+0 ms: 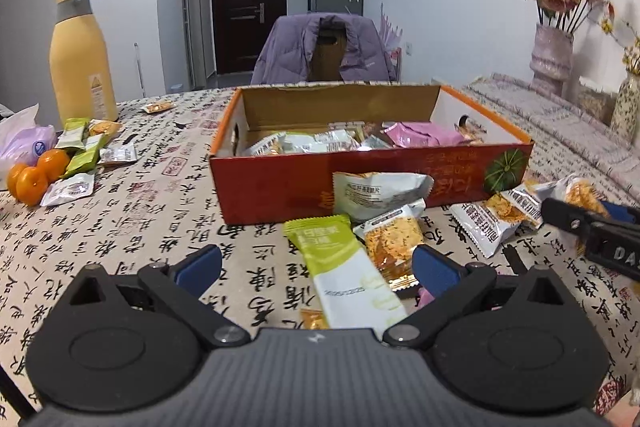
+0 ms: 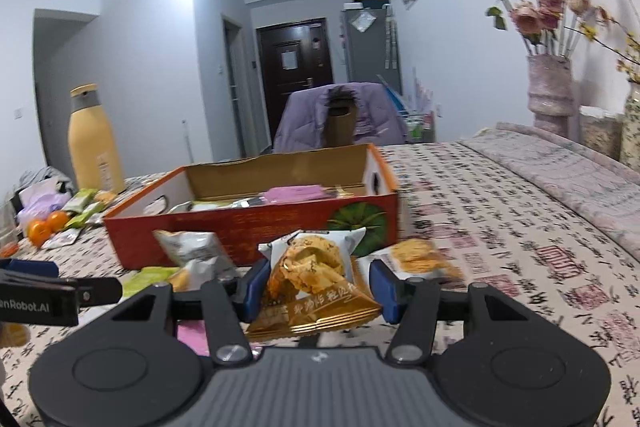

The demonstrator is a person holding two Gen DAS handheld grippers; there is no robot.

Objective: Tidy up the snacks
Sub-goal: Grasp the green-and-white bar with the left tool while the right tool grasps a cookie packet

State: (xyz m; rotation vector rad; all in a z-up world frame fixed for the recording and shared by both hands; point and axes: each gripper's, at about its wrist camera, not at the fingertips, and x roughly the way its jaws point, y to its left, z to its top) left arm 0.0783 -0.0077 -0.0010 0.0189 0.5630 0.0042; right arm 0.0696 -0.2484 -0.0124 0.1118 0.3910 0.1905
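1. Left gripper (image 1: 318, 269), left wrist view: black two-finger claw with blue pads, jaws spread wide, nothing pinched. A long green-and-white foil snack bar (image 1: 343, 269) lies flat on the table between the pads, touching neither.
2. Just right of that bar lies a small packet of golden crisp cake in clear-and-white wrap (image 1: 394, 241), next to the right-hand pad.
3. Right gripper (image 2: 316, 291), right wrist view: jaws narrowed on an orange-and-gold packet with a crispy snack pictured on it (image 2: 310, 281). The left pad presses the wrapper; contact at the right pad cannot be made out. The packet sits clear of the table.
4. Open red-orange cardboard box with a green pumpkin print on its front wall (image 1: 506, 169) stands on the table beyond both grippers. Inside it: white-and-green packets and a pink packet (image 1: 424, 135).
5. A white pouch with grey print (image 1: 376, 193) leans against the front wall of the box. More crisp-cake packets (image 1: 500, 217) lie on the table near the box's right front corner.
6. Far left of the table: tall yellow bottle with grey collar (image 1: 82, 61), three oranges (image 1: 36, 175) and a loose cluster of green and white packets (image 1: 86, 151).
7. Table is covered with a beige cloth printed with black calligraphy (image 1: 160, 219).
8. The right gripper's finger enters the left wrist view from its right edge.
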